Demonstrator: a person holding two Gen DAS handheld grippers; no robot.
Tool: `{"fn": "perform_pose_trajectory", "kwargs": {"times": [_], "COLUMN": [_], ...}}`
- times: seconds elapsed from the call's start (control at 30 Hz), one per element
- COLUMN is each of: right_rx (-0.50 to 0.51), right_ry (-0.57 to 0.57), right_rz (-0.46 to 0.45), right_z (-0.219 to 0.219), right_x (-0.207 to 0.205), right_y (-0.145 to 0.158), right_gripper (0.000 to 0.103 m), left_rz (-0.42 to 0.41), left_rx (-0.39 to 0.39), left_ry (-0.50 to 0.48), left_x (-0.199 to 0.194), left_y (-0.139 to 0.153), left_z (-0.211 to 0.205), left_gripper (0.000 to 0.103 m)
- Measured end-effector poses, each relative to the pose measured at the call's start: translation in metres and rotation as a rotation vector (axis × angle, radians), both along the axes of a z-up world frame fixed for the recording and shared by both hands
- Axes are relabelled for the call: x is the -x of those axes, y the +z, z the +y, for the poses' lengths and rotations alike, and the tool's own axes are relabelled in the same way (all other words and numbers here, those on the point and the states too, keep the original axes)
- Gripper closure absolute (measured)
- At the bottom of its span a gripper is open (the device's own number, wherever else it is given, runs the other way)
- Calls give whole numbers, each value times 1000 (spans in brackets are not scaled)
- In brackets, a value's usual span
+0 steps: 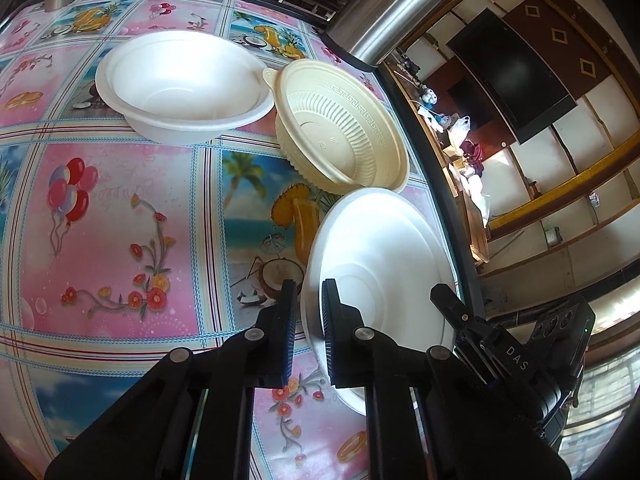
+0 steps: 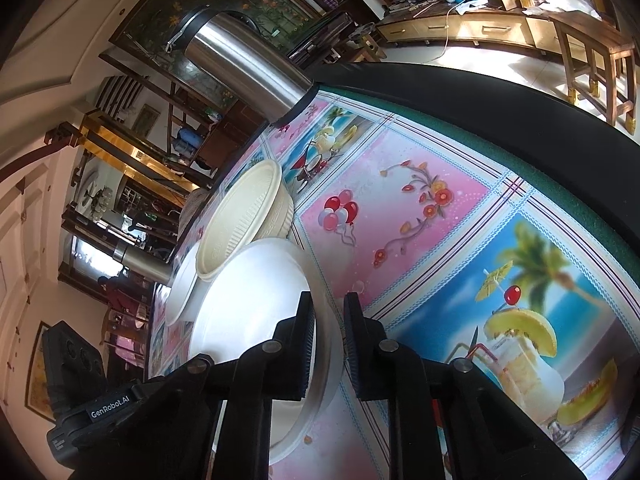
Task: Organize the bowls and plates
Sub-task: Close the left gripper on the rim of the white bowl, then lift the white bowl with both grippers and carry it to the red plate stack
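Both grippers pinch one white foam bowl (image 1: 384, 256) at the worktop (image 1: 120, 216) edge.

My left gripper (image 1: 310, 320) and right gripper (image 2: 326, 344) have their fingers clamped on opposite rims; the near rim hides behind them. A cream bowl (image 1: 340, 128) leans against it, its base unseen.

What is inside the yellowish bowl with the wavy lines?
Nothing that I can see. The cream ribbed bowl looks empty: its bare bottom and ridged walls show from the left wrist camera. From the right wrist camera, its near rim hides the inside.
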State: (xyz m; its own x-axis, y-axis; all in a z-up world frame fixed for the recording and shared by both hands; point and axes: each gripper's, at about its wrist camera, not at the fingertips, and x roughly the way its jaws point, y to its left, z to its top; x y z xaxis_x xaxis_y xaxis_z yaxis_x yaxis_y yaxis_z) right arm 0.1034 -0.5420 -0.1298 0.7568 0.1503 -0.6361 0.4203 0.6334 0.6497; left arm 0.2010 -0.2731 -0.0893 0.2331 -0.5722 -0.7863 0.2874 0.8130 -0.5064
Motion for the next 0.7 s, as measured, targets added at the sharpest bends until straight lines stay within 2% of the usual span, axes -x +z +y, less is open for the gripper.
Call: {"fn": "perform_pose_trajectory", "kwargs": {"times": [0.07, 0.2, 0.33, 0.5, 0.7], "right_rx": [19, 68, 28, 1, -4], "right_ry": [10, 15, 21, 51, 134], "right_rz": [-6, -4, -7, -20, -33], "right_z": [2, 8, 7, 19, 64], "right_x": [-1, -1, 0, 0, -3], "right_y": [3, 6, 1, -1, -1], "right_gripper": [95, 95, 95, 95, 95], "left_rz": [2, -11, -2, 24, 1], "left_rx": [1, 6, 28, 26, -16], "left_ry": [2, 16, 32, 81, 166], "left_x": [2, 7, 11, 24, 44], "left_y": [0, 4, 4, -3, 2], "left_z": [1, 4, 17, 50, 104], "left_gripper": [98, 98, 98, 98, 98]}}
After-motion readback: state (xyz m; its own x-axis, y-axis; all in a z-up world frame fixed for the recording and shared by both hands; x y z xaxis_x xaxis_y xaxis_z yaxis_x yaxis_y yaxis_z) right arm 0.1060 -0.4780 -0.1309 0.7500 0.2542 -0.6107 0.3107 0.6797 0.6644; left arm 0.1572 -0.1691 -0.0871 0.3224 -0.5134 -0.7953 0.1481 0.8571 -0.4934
